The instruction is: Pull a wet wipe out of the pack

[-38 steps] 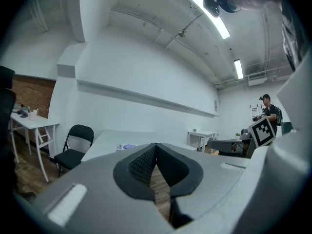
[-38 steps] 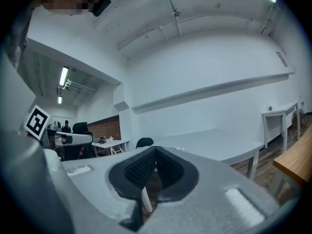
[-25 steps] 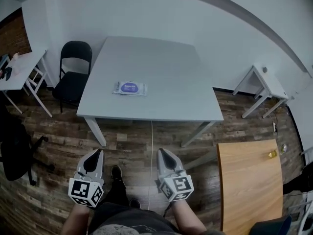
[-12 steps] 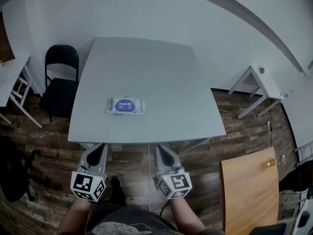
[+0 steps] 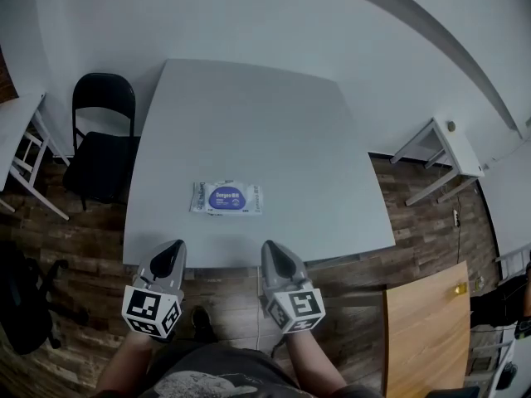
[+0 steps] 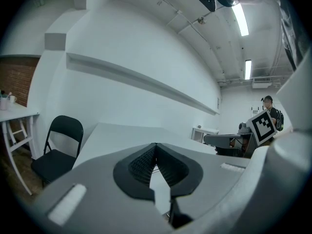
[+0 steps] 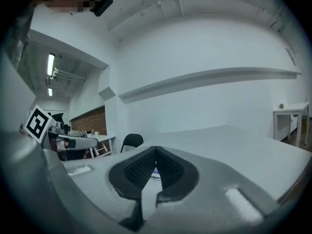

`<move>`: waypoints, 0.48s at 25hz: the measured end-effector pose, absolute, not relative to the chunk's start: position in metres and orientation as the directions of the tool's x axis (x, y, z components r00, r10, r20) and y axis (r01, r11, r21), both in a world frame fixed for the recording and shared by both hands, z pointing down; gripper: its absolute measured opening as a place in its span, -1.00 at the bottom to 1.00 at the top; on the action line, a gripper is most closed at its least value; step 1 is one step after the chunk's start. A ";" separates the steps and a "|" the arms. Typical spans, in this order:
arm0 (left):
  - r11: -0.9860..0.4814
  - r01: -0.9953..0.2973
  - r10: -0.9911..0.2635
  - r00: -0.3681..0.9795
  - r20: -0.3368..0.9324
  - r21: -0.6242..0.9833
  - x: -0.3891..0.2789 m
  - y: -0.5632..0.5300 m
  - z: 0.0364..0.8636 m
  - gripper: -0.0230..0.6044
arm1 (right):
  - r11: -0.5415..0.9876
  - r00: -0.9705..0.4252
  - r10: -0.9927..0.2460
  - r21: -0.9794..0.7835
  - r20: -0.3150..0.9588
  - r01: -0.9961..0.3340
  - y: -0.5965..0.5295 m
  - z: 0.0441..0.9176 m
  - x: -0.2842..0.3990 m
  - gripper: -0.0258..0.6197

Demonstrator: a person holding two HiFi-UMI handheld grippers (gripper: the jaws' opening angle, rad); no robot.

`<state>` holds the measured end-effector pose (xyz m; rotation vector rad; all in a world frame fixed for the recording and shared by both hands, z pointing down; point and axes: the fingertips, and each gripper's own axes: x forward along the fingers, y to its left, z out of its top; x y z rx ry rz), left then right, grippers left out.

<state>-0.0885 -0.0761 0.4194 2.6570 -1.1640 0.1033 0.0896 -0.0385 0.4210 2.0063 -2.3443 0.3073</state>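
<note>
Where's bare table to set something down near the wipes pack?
Only the wipes pack sits on the table, near its front edge. Far half and the right side are bare. Tightest: front strip between pack, left gripper and right gripper.

Blue oval label (image 5: 229,196) on the wet wipe pack (image 5: 203,198), lying on the grey table (image 5: 249,123): white print, too small and blurred to read; brand not legible. On the marker cube (image 5: 151,312) of the left gripper (image 5: 172,247) and the marker cube (image 5: 298,308) of the right gripper (image 5: 270,248): black-and-white square codes on each visible face, pattern only, without letters or digits. Same codes visible in both gripper views. No legible text elsewhere.
</note>
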 end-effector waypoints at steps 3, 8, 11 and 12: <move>-0.670 -0.718 -0.700 0.696 0.161 0.189 -0.089 -0.088 0.422 -0.87 | 0.129 -0.148 -0.975 -0.120 0.167 -0.984 -0.049 0.424 0.086 -0.95; -0.686 -0.702 -0.679 0.712 0.180 0.191 -0.080 -0.101 0.432 -0.87 | 0.145 -0.162 -0.969 -0.100 0.189 -0.984 -0.062 0.427 0.078 -0.95; -0.698 -0.688 -0.654 0.726 0.212 0.198 -0.071 -0.107 0.441 -0.87 | 0.156 -0.169 -0.967 -0.081 0.189 -0.984 -0.072 0.424 0.079 -0.95; -0.702 -0.684 -0.648 0.729 0.220 0.199 -0.067 -0.108 0.443 -0.87 | 0.157 -0.170 -0.967 -0.079 0.190 -0.984 -0.075 0.423 0.082 -0.95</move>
